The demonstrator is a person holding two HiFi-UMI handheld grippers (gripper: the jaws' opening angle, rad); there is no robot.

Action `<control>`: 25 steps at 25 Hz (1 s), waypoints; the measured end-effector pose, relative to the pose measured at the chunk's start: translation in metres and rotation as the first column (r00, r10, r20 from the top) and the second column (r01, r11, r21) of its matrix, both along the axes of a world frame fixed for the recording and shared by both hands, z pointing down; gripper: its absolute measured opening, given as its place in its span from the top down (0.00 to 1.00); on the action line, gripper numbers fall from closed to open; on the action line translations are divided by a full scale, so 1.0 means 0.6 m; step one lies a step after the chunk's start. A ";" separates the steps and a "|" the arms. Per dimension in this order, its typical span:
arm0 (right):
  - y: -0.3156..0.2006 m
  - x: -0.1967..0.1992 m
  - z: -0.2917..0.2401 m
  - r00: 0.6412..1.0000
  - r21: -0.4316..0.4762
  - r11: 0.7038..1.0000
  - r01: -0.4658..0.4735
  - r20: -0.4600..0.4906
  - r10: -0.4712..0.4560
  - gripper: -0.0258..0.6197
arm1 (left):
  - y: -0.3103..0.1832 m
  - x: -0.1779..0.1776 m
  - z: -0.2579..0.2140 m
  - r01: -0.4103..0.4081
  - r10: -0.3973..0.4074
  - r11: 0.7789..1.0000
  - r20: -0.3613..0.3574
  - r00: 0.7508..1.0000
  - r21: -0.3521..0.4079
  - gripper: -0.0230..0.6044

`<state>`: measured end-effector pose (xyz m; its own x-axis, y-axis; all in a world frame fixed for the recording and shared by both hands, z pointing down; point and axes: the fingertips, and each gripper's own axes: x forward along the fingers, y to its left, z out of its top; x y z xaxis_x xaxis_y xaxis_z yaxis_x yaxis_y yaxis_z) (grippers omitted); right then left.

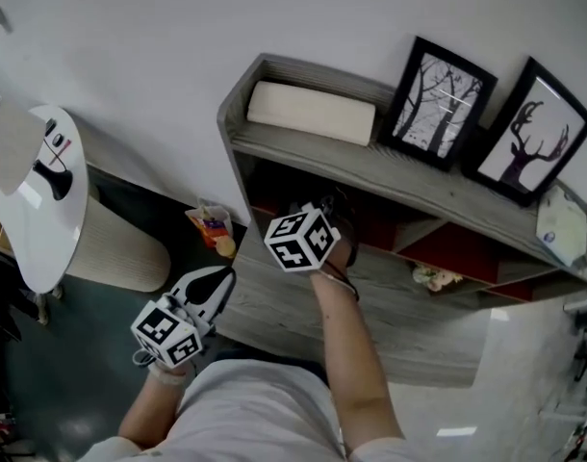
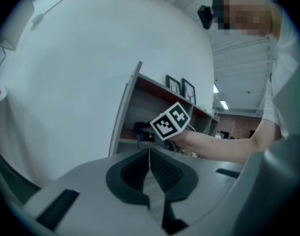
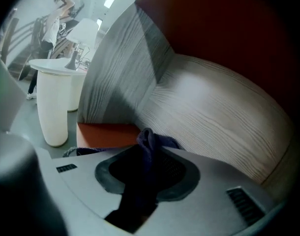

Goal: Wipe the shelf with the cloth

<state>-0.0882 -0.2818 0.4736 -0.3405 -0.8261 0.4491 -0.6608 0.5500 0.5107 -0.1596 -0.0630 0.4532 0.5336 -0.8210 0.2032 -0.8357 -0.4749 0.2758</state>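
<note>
Right gripper view, right tongs (image 3: 149, 154) pinching dark cloth (image 3: 146, 139), perhaps purple, left tongs (image 2: 149, 152) pressed together.

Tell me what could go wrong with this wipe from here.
1. The right gripper pinches only a bunched fold of the cloth. Dragged along the shelf, the cloth may slip out.
2. Two picture frames lean against the wall on top, and a knock to the shelf could tip them.
3. A small thing lies further right in the shelf and could get swept off.
</note>
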 end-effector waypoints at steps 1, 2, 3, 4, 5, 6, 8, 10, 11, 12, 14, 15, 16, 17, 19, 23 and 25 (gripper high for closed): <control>-0.002 0.015 0.000 1.000 0.001 1.000 -0.021 0.001 0.021 0.80 | -0.003 0.006 0.001 -0.019 0.019 1.000 -0.002 1.000 -0.001 0.94; -0.003 0.031 -0.001 0.999 0.001 0.999 -0.042 0.002 0.042 0.80 | -0.006 0.013 0.003 -0.039 0.039 0.999 -0.004 0.999 -0.003 0.94; -0.004 0.047 -0.001 0.998 0.001 0.998 -0.064 0.002 0.064 0.80 | -0.008 0.019 0.005 -0.057 0.057 0.998 -0.007 0.998 -0.005 0.94; -0.005 0.063 0.000 0.996 0.000 0.996 -0.085 0.003 0.085 0.80 | -0.011 0.025 0.008 -0.075 0.075 0.997 -0.011 0.997 -0.006 0.94; -0.005 0.079 0.000 0.994 0.000 0.994 -0.106 0.004 0.106 0.80 | -0.014 0.032 0.010 -0.091 0.091 0.996 -0.016 0.996 -0.006 0.94; -0.005 0.094 0.000 0.992 -0.001 0.992 -0.128 0.005 0.128 0.80 | -0.017 0.038 0.012 -0.107 0.107 0.994 -0.020 0.994 -0.006 0.94; -0.004 0.124 0.001 0.985 -0.002 0.985 -0.172 0.005 0.172 0.80 | -0.021 0.052 0.015 -0.140 0.140 0.990 -0.027 0.990 -0.004 0.94; -0.001 0.151 0.001 0.977 -0.004 0.977 -0.214 0.004 0.214 0.80 | -0.024 0.065 0.016 -0.172 0.172 0.985 -0.030 0.985 0.000 0.94; 0.000 0.162 0.001 0.973 -0.005 0.973 -0.232 0.003 0.232 0.80 | -0.025 0.070 0.016 -0.187 0.187 0.982 -0.030 0.982 0.002 0.94; 0.002 0.172 0.002 0.969 -0.007 0.969 -0.249 0.002 0.249 0.80 | -0.026 0.075 0.016 -0.199 0.200 0.980 -0.030 0.979 0.005 0.94; 0.005 0.189 0.001 0.960 -0.009 0.960 -0.281 -0.001 0.281 0.80 | -0.029 0.080 0.016 -0.220 0.220 0.975 -0.028 0.975 0.009 0.94; 0.007 0.194 0.001 0.955 -0.006 0.955 -0.295 -0.003 0.295 0.81 | -0.031 0.082 0.015 -0.229 0.229 0.973 -0.027 0.973 0.011 0.94; 0.009 0.197 0.001 0.951 -0.002 0.951 -0.310 -0.006 0.310 0.81 | -0.032 0.084 0.015 -0.237 0.237 0.972 -0.025 0.971 0.013 0.94; 0.012 0.200 0.001 0.946 0.002 0.946 -0.325 -0.010 0.325 0.81 | -0.033 0.085 0.014 -0.244 0.244 0.970 -0.024 0.969 0.016 0.94; 0.018 0.206 0.002 0.933 0.004 0.933 -0.360 -0.015 0.360 0.81 | -0.035 0.089 0.012 -0.258 0.258 0.966 -0.021 0.966 0.022 0.94; 0.037 0.219 0.002 0.913 0.006 0.913 -0.407 -0.018 0.407 0.82 | -0.037 0.094 0.012 -0.278 0.279 0.960 -0.021 0.960 0.021 0.94; 0.048 0.227 0.003 0.909 -0.001 0.909 -0.417 -0.021 0.417 0.82 | -0.039 0.096 0.014 -0.288 0.288 0.957 -0.024 0.957 0.019 0.94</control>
